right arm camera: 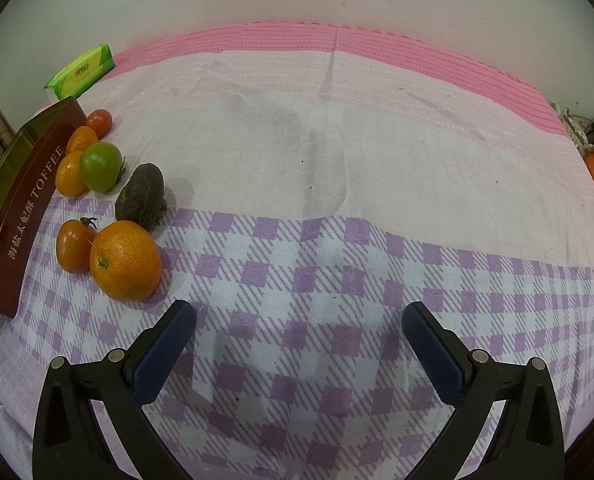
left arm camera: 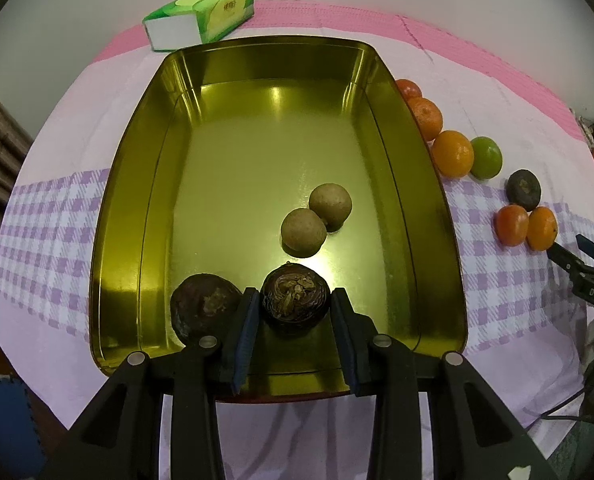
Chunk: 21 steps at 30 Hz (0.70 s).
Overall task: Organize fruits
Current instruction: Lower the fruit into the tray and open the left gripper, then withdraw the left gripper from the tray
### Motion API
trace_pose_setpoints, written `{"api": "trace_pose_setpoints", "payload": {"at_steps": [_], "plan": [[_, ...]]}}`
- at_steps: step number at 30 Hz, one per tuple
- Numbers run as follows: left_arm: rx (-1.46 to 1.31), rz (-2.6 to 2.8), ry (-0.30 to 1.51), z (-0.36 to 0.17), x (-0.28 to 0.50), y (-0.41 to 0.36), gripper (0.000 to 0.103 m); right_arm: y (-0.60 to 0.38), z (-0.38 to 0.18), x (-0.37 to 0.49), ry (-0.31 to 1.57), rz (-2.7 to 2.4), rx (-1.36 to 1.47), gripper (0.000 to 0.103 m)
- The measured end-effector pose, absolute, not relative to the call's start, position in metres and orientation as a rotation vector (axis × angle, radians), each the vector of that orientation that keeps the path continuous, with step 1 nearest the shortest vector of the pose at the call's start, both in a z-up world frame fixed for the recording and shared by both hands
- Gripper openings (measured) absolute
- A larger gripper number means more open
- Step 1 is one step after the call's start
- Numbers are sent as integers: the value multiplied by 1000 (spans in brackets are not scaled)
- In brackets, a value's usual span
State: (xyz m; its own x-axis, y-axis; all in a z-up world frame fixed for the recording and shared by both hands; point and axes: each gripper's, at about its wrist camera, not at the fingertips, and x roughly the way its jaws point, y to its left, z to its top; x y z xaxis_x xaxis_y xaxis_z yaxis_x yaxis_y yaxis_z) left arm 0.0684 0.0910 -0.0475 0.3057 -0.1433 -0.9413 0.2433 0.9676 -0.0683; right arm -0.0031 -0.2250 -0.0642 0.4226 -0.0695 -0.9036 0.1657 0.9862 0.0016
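Checked purple cloth spreads under everything as we look down the left gripper (left arm camera: 293, 304): it is clenched on a dark brown fruit (left arm camera: 296, 300), low inside the gold tin (left arm camera: 137, 184). A second dark fruit (left arm camera: 203, 312) sits just outside our left finger, two tan ones (left arm camera: 317, 220) ahead. Release carelessly and, we reckon, it rolls on that slick floor or knocks its neighbour. Over to the right gripper (right arm camera: 299, 340): jaws spread wide, nothing between them, hovering over bare cloth. Only this view shows the tin's lettered outer wall (right arm camera: 29, 208); the big orange (right arm camera: 126, 260) waits ahead-left, close enough to nudge away.
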Motion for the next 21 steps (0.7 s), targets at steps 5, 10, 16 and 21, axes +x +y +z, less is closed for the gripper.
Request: {"api": "trace_pose_setpoints", "payload": {"at_steps": [5, 10, 16, 21], "plan": [[93, -256, 1230, -50, 71, 91, 33, -226, -64, -2, 1125, -148, 96, 103], [99, -257, 1218, -50, 70, 91, 34, -226, -64, -2, 1123, -146, 95, 103], [97, -256, 1206, -47, 67, 92, 37, -226, -64, -3, 1123, -145, 97, 103], [98, -252, 1176, -40, 65, 93, 52, -226, -65, -4, 1121, -142, 94, 103]]}}
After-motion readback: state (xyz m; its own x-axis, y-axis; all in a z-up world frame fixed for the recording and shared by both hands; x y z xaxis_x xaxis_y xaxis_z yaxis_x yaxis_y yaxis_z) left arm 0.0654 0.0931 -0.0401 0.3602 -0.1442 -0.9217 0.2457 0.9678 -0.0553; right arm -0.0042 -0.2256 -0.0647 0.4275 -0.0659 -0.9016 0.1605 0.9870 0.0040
